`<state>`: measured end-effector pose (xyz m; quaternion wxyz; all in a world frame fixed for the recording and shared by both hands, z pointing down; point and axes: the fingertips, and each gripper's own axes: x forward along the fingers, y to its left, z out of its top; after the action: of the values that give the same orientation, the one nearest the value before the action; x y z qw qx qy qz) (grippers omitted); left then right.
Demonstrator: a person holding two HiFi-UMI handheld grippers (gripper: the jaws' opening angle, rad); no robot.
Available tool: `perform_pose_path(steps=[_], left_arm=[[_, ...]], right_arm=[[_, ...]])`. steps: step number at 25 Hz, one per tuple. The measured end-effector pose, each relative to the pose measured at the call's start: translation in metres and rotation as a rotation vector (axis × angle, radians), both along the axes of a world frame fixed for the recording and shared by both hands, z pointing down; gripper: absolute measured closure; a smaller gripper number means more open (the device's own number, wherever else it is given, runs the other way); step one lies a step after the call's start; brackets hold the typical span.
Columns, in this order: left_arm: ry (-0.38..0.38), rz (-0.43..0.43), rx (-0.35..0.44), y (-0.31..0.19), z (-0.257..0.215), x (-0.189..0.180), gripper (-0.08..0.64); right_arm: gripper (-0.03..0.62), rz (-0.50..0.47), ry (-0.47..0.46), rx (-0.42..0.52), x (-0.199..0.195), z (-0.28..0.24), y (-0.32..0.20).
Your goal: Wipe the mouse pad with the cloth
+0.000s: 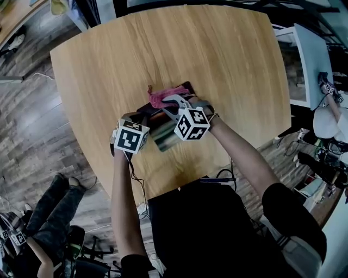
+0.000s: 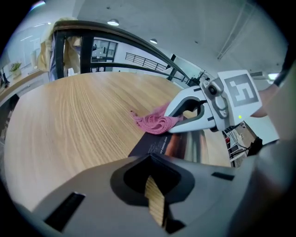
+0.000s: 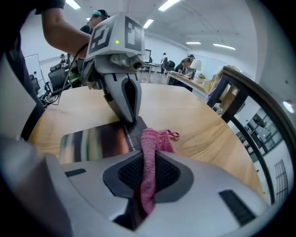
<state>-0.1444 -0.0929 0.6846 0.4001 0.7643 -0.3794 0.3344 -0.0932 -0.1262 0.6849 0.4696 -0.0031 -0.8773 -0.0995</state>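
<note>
a dark plank floor (image 1: 27, 125) was seen at the left, beneath a pale wood-grain table (image 1: 228, 65) with rounded corners. over the table the left gripper (image 3: 128, 118) was held with its jaws pressed together, their tip set on the dark edge of the mouse pad (image 1: 163, 136). the pad lay flat toward the table's near side. the pink cloth (image 1: 157, 98) was bunched at the pad's far edge and was pinched between the jaws of the right gripper (image 3: 147, 185). a white desk (image 1: 312, 59) stood at the right. ceiling strip lights (image 3: 166, 5) and people (image 3: 187, 65) at distant desks were visible beyond the table.
</note>
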Motion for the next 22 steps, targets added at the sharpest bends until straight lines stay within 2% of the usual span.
perform_pose_path(steps=[12, 22], left_arm=[[-0.02, 0.0, -0.001, -0.002, 0.002, -0.004, 0.537], [-0.043, 0.003, -0.006, -0.002, 0.005, -0.007, 0.537]], right_arm=[[0.533, -0.18, 0.013, -0.002, 0.017, 0.002, 0.067], [0.533, -0.228, 0.023, -0.059, 0.059, 0.002, 0.119]])
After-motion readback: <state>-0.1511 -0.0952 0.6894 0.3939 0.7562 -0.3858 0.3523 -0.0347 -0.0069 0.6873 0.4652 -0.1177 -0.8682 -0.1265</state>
